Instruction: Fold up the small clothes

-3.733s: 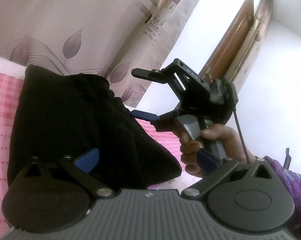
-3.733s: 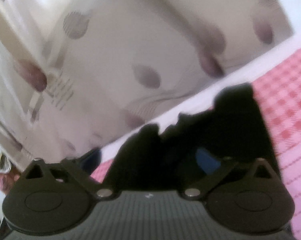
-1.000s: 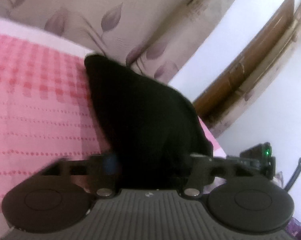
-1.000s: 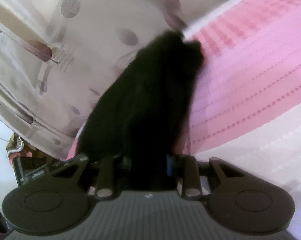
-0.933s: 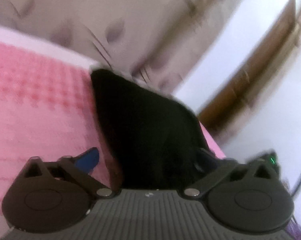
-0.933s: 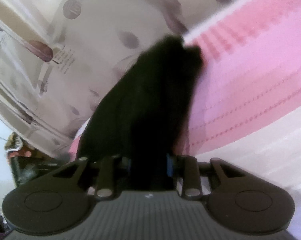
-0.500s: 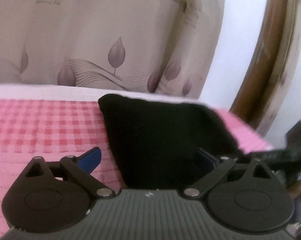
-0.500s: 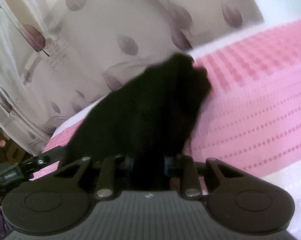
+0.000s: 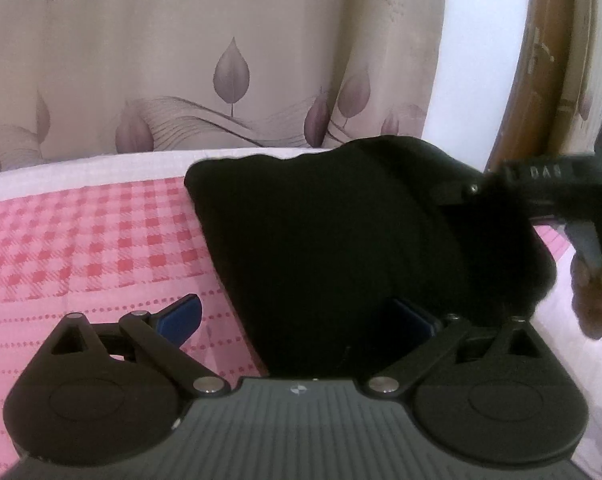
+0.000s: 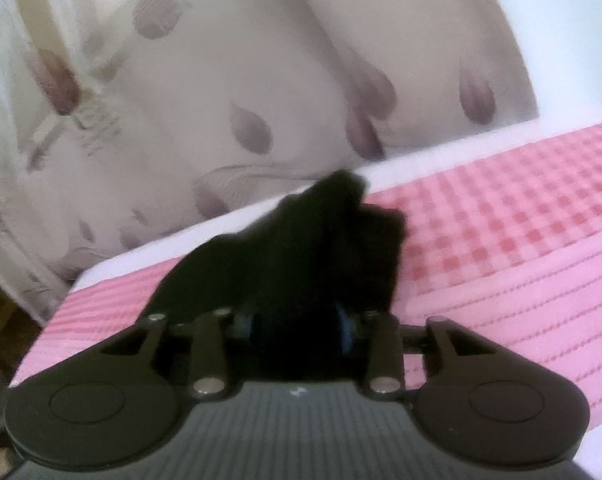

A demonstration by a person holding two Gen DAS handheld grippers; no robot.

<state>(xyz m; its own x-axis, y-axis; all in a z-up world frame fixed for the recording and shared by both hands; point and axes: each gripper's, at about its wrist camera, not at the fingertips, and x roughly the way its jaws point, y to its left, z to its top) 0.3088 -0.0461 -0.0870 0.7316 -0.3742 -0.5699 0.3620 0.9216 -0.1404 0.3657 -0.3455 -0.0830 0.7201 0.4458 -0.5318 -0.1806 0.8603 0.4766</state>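
A small black garment (image 9: 333, 240) lies folded on the pink checked bedspread (image 9: 81, 248). In the left wrist view my left gripper (image 9: 297, 316) is open, its blue pads (image 9: 181, 314) spread wide, with the garment's near edge between them. The right gripper shows at the right of that view (image 9: 501, 196), at the garment's far right corner. In the right wrist view my right gripper (image 10: 297, 328) is shut on a bunched part of the black garment (image 10: 321, 240), which rises from the jaws.
A beige curtain with purple leaf prints (image 9: 229, 64) hangs behind the bed. A white wall and a brown wooden door frame (image 9: 541, 60) stand at the right. The bedspread's white border (image 9: 81, 168) runs along the far edge.
My left gripper let go of the garment and opened, then levelled out. The right gripper stayed shut on the garment and lowered it toward the bedspread.
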